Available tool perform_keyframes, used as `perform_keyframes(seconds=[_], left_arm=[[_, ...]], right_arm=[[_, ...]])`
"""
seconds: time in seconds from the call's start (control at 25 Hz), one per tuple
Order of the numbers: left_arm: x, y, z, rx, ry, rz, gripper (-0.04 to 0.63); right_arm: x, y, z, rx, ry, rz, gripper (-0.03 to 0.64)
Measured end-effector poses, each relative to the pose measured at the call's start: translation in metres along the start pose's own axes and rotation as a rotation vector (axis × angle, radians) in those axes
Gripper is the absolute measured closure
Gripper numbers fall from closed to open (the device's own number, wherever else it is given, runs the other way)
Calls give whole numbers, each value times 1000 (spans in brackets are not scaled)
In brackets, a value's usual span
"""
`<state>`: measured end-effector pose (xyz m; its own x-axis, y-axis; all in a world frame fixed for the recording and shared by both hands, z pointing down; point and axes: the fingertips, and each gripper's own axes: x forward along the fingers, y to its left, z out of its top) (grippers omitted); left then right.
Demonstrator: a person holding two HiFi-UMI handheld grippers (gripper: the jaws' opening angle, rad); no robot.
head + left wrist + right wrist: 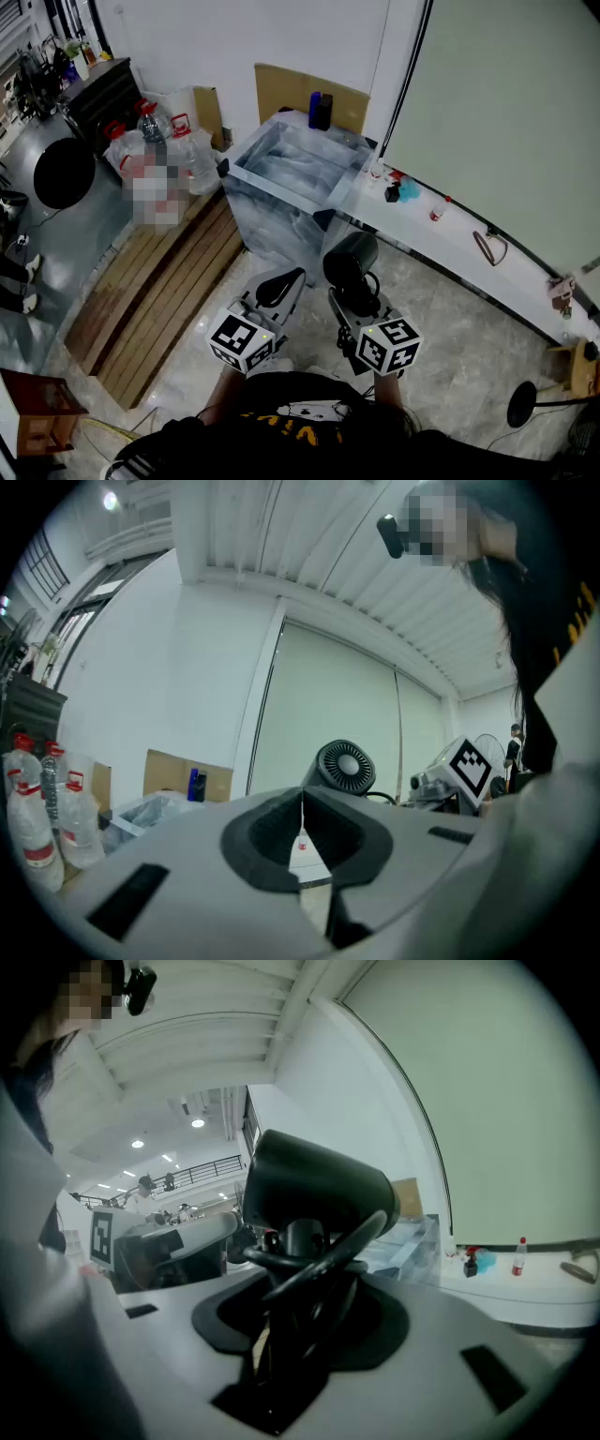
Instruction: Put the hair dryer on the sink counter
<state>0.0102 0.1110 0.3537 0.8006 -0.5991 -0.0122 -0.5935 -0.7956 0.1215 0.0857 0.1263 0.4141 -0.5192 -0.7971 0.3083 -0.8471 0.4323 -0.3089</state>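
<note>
A black hair dryer with its cord coiled round the handle stands up from my right gripper, which is shut on the handle. In the right gripper view the hair dryer fills the middle, barrel pointing right, above the right gripper. My left gripper is held beside it, shut and empty. From the left gripper view the left gripper shows its pads together, with the hair dryer's rear grille just beyond. The white sink counter runs along the wall ahead on the right, past the marble sink basin.
On the counter stand small bottles and a brown loop. Large water jugs sit at left by a cardboard piece. A wooden slat platform lies on the floor left. A black fan base stands lower right.
</note>
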Motion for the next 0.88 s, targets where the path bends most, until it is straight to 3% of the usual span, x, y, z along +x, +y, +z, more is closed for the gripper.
perform_keyframes(seconds=[0.32,0.88], left_arm=[[14,-27,-6,10,15,8,586],[14,-33,-20,25,52,88,586]], right_arm=[[-21,-16,-9,-6,13,22,454],[-19,-27,-21,-16,38,96,454]])
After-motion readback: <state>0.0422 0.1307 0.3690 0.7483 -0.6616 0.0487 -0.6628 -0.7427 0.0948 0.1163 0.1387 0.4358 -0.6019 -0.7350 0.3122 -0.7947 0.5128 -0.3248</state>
